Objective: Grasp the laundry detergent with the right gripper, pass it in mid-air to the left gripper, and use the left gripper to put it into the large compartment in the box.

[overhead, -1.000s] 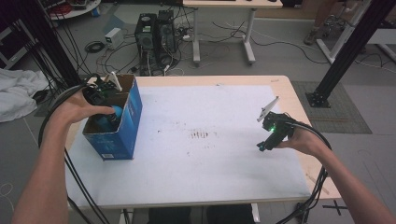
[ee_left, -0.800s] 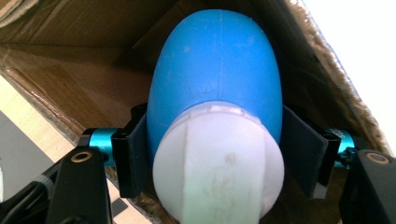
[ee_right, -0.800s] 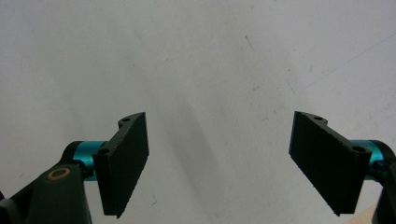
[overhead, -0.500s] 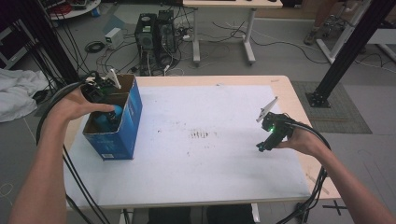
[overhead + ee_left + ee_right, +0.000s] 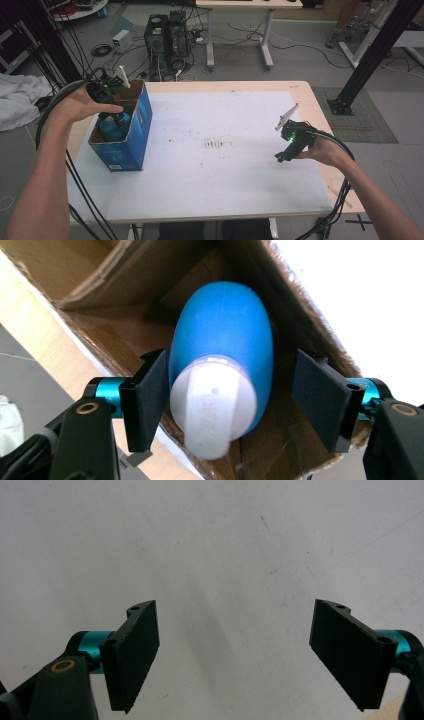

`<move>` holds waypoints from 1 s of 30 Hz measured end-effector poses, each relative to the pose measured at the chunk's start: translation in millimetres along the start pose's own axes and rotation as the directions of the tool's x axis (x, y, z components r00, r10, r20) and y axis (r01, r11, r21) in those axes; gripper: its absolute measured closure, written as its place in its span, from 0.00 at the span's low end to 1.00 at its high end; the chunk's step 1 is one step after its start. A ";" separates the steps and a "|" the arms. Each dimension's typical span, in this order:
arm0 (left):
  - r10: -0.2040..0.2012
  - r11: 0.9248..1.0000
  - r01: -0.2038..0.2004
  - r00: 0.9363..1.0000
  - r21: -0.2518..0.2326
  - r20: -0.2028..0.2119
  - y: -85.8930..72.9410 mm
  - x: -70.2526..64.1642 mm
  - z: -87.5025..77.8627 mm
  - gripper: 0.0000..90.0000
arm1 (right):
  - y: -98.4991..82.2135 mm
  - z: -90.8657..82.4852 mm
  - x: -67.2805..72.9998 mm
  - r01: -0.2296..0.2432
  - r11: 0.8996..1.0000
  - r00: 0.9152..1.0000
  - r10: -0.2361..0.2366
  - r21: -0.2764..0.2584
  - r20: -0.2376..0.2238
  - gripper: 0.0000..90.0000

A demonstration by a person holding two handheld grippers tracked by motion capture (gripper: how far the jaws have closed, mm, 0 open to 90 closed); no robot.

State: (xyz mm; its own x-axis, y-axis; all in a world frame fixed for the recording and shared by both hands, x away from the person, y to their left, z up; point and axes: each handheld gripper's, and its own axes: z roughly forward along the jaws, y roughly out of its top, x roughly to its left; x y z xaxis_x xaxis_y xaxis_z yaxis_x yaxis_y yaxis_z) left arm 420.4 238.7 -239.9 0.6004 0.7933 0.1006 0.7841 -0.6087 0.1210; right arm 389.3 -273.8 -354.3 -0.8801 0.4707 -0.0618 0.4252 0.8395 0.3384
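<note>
A blue bottle [image 5: 222, 340] with a white cap [image 5: 212, 405] lies inside an open blue cardboard box [image 5: 125, 145] at the table's left. My left gripper [image 5: 230, 365] points down into the box; its jaws have just been opening and now stand on either side of the bottle, with a gap at the right pad [image 5: 320, 400]. From above, the left gripper [image 5: 117, 120] hangs over the bottle [image 5: 107, 129]. My right gripper [image 5: 281, 157] rests low over the white table sheet [image 5: 210, 175] at the right, and its own view shows it open [image 5: 235, 610] with nothing between the pads.
The box stands near the table's left edge. Dark smudges [image 5: 215, 145] mark the sheet's middle. Behind the table stand computer towers [image 5: 167, 35], a second desk [image 5: 240, 30] and loose cables. A black frame post [image 5: 370, 55] rises at the right; white cloth [image 5: 15, 100] lies at the left.
The left gripper has let go of the blue bottle and lifted slightly within the box. The right hand has stayed where it was.
</note>
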 end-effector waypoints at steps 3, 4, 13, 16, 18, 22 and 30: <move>0.010 1.000 -0.010 1.000 -0.013 -0.011 3.0 -3.3 -8.2 0.36 | -0.3 -0.2 -0.2 0.002 1.000 1.000 -0.002 -0.004 0.002 0.21; 0.011 1.000 -0.012 1.000 -0.021 -0.013 4.0 -4.0 -11.2 0.36 | -0.3 -0.5 -0.2 0.002 1.000 1.000 -0.002 -0.004 0.003 0.21; 0.047 0.997 -0.046 0.999 -0.062 0.008 19.2 -15.3 -37.9 0.36 | 0.1 -3.2 -0.3 -0.008 1.000 1.000 0.008 -0.014 0.003 0.21; 0.074 0.994 -0.073 0.997 -0.075 0.007 28.4 -23.6 -46.1 0.36 | 1.6 -4.0 -0.2 -0.006 1.000 1.000 0.006 -0.011 0.006 0.21; 0.092 0.992 -0.092 0.996 -0.084 0.001 35.6 -30.5 -51.1 0.36 | 2.4 -4.6 -1.1 0.000 1.000 1.000 0.000 -0.015 0.007 0.21; 0.130 0.987 -0.129 0.991 -0.091 0.006 47.6 -42.5 -56.9 0.36 | 4.1 -6.5 -1.3 0.000 1.000 1.000 0.001 -0.019 0.010 0.21; 0.221 0.971 -0.217 0.975 -0.100 0.027 83.0 -80.3 -53.6 0.35 | 7.5 -12.0 -1.3 -0.003 1.000 1.000 0.003 -0.026 0.018 0.21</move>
State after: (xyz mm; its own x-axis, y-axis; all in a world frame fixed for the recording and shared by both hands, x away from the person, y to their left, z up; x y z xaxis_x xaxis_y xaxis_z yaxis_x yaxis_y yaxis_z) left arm 428.9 124.1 -185.0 0.7627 0.6392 0.0983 0.6152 -0.7639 0.1949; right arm 391.1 -271.4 -340.4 -0.8748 0.4782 -0.0774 0.4220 0.8307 0.3630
